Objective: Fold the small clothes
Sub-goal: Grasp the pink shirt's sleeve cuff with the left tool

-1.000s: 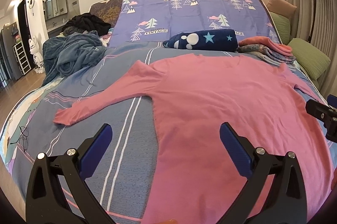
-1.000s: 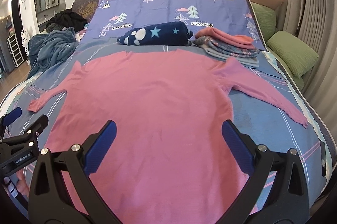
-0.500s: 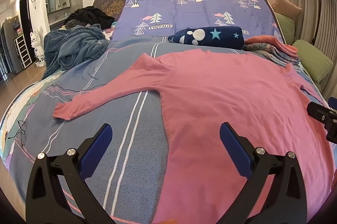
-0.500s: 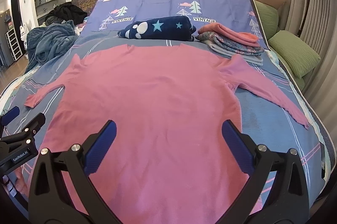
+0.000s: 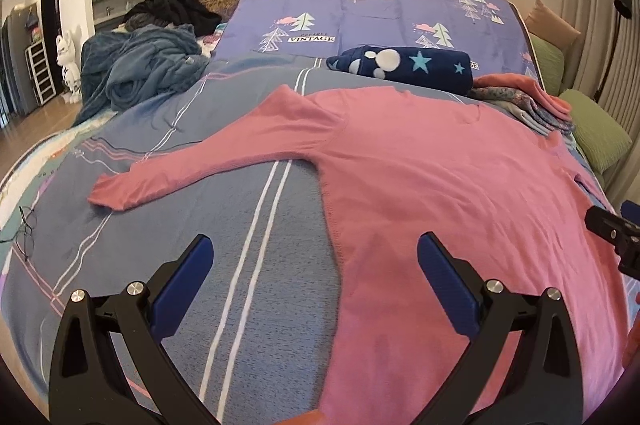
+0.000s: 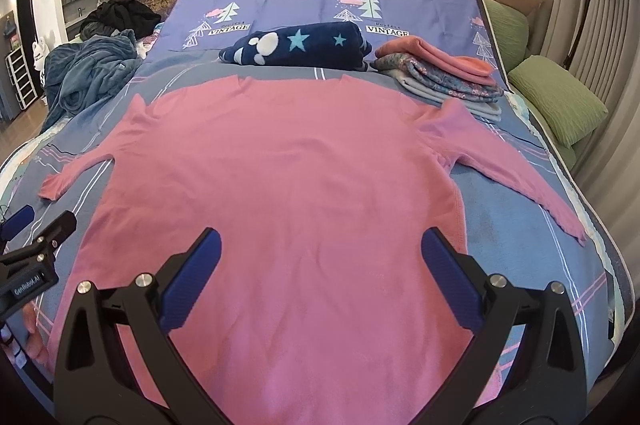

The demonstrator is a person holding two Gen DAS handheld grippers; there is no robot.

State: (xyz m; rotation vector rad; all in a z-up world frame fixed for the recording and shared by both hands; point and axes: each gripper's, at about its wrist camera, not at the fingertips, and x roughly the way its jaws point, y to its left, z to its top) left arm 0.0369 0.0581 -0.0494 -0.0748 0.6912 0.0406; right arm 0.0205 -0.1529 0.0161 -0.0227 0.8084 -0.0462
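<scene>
A pink long-sleeved top (image 5: 440, 177) lies flat on the bed with both sleeves spread out; it also shows in the right wrist view (image 6: 288, 177). My left gripper (image 5: 314, 265) is open and empty above the top's left side seam near the hem. My right gripper (image 6: 320, 261) is open and empty above the lower body of the top. The left sleeve (image 5: 192, 165) points out to the left, the right sleeve (image 6: 516, 177) to the right. The left gripper also shows at the right wrist view's left edge (image 6: 32, 245).
A stack of folded clothes (image 6: 440, 73) and a rolled navy star blanket (image 6: 296, 45) lie beyond the collar. A crumpled blue blanket (image 5: 144, 69) and dark clothes (image 5: 172, 11) sit at the far left. Green cushions (image 6: 556, 97) line the right side. Glasses (image 5: 26, 229) lie at the bed's left edge.
Both grippers have drawn back and risen slightly, so the top sits farther off in both views. The left view has swung a little to the left. Both stay open.
</scene>
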